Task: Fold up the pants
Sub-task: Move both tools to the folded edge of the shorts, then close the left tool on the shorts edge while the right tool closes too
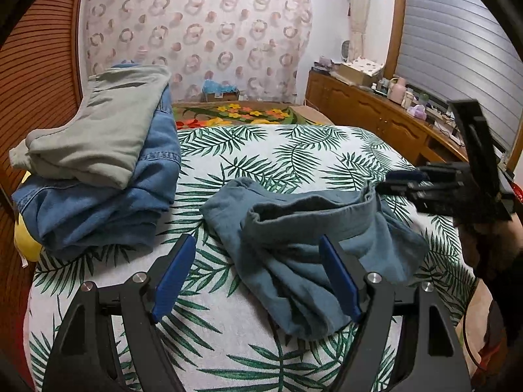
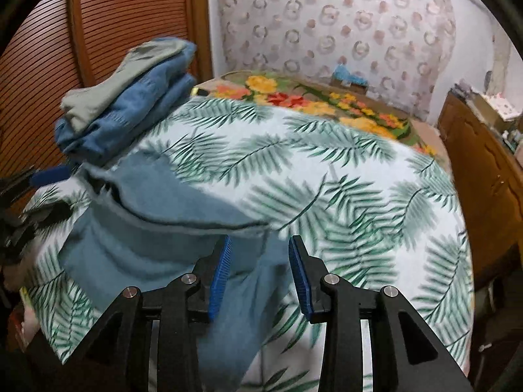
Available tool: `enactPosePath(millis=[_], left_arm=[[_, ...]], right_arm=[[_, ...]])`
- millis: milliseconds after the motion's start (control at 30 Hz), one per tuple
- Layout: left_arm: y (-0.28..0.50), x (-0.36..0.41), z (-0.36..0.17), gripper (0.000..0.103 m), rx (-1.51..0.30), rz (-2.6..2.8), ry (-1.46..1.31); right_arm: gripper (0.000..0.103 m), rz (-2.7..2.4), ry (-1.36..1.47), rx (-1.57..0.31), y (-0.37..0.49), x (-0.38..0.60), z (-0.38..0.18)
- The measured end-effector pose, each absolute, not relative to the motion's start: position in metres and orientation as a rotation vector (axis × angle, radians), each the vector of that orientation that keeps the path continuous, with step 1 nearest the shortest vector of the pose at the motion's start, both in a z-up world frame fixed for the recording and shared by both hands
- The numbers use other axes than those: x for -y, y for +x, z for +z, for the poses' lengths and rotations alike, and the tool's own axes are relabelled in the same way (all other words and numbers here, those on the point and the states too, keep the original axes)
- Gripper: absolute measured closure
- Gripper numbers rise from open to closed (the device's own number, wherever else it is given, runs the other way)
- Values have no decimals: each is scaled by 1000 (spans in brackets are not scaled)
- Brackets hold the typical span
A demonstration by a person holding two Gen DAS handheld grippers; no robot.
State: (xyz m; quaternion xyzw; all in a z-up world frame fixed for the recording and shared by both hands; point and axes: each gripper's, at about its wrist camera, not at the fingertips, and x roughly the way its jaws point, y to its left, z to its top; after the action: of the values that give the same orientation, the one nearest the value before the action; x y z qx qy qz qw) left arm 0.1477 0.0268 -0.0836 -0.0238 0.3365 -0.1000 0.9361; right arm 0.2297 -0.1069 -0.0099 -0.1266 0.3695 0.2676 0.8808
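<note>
Jaws of the left gripper stand wide, empty, over the near end of the pants. Right gripper jaws are narrower, gripping nothing, cloth under them. The pants lie crumpled on the bed, right of a folded stack.

Matt cloth pants — louvred wood door
</note>
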Motion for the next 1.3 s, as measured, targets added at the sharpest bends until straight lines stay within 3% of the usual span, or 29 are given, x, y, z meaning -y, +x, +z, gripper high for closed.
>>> enactPosePath(millis=[267,500,600,800,1000,1200,1300], left_arm=[[130,-26,-82,27,-687,-246,-53],[103,-21,-84,57,-710,-331,-55],[94,-14,-85,64,-711,-385,-47],[97,-2,-91,66,-726,-370,4],[96,6,-98,79,-751,-392,28],[104,1,-111,79,-803,-361,39],[105,0,-115,79,-811,-363,42]], right_arm=[[66,592,-149,-749,210,135,-10],[66,678,-145,-769,164,148,-27],[66,692,-153,-784,155,149,-36],[66,696,-135,-797,147,156,-43],[66,698,-123,-812,147,158,-42],[66,714,-115,-822,147,154,-43],[78,730,-111,-830,148,153,-46]])
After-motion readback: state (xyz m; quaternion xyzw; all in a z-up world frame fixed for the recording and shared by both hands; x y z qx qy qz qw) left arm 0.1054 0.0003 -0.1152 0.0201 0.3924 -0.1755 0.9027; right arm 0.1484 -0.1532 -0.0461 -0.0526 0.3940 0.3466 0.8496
